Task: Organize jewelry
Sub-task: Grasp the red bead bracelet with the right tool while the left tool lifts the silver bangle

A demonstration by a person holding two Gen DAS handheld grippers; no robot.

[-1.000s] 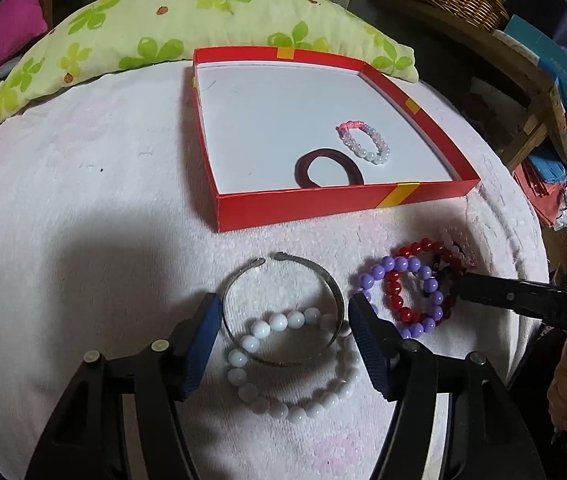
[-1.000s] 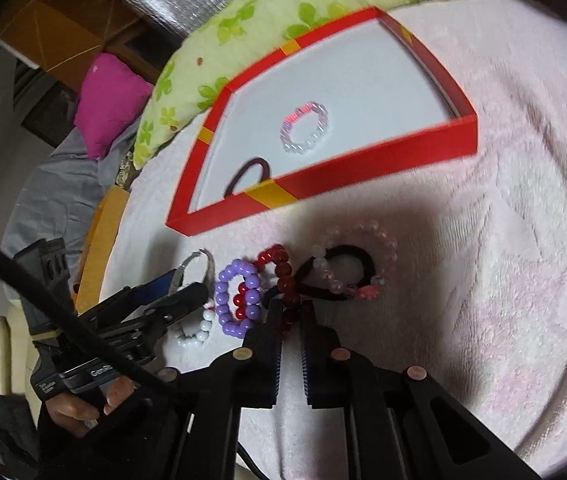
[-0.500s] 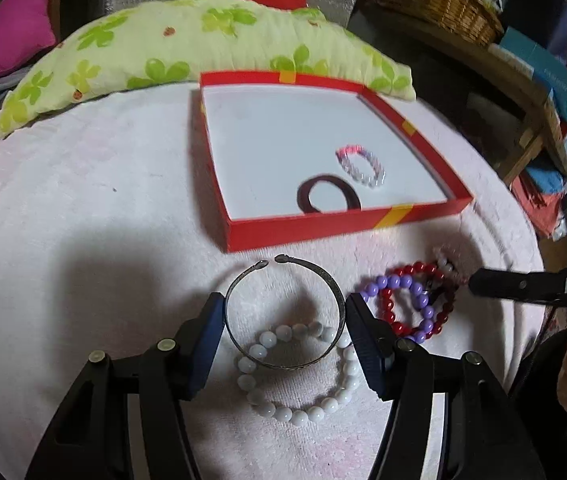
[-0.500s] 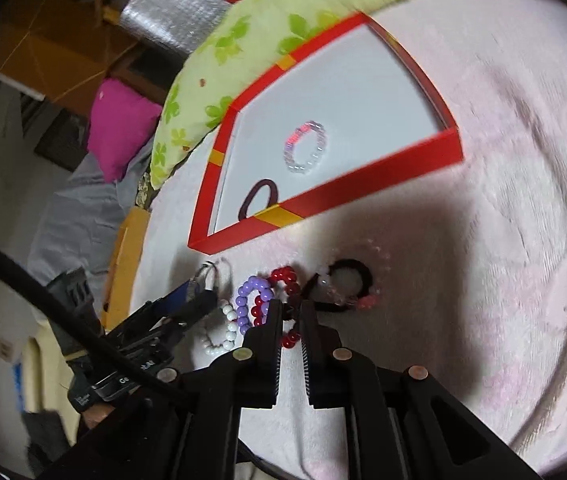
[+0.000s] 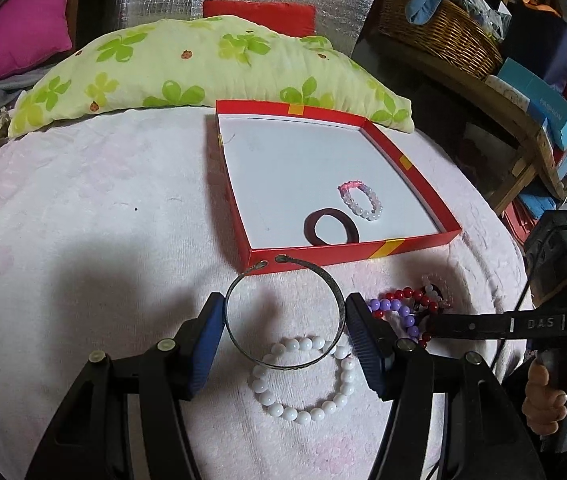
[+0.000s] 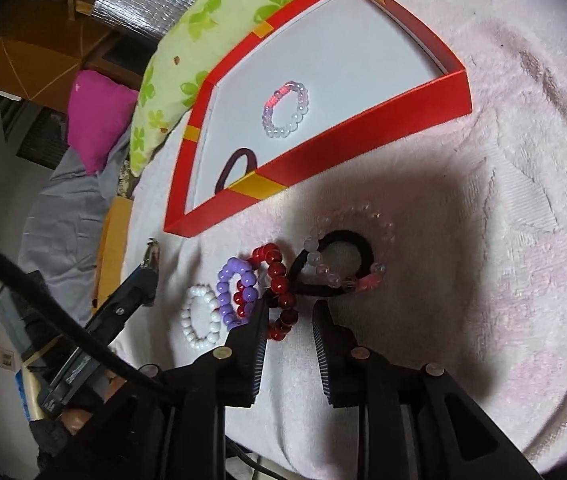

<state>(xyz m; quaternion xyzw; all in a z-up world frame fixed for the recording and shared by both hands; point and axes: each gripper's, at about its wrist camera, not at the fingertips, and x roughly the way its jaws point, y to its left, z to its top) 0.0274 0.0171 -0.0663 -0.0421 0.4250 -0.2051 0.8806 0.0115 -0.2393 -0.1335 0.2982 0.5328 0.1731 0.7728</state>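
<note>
Pale pink fleecy blanket (image 5: 83,240) bears shallow red cardboard tray (image 5: 347,254); white bead bracelet (image 5: 303,380); tangled red, purple, clear bead bracelets (image 6: 275,280); green floral pillow (image 5: 203,68).

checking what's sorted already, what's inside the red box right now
Inside the red box lie two pieces on the white floor: a pink-and-clear bead bracelet and a dark maroon hair band. The near wall hides the band's lower edge; the rest of the floor looks bare.

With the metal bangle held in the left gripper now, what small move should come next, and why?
Probably carry the metal bangle forward over the near wall of the red box and let it go inside. The left gripper clamps it by both sides, lifted above the white bead bracelet, and its open ends already reach the wall. Two pieces lie in the box.
</note>
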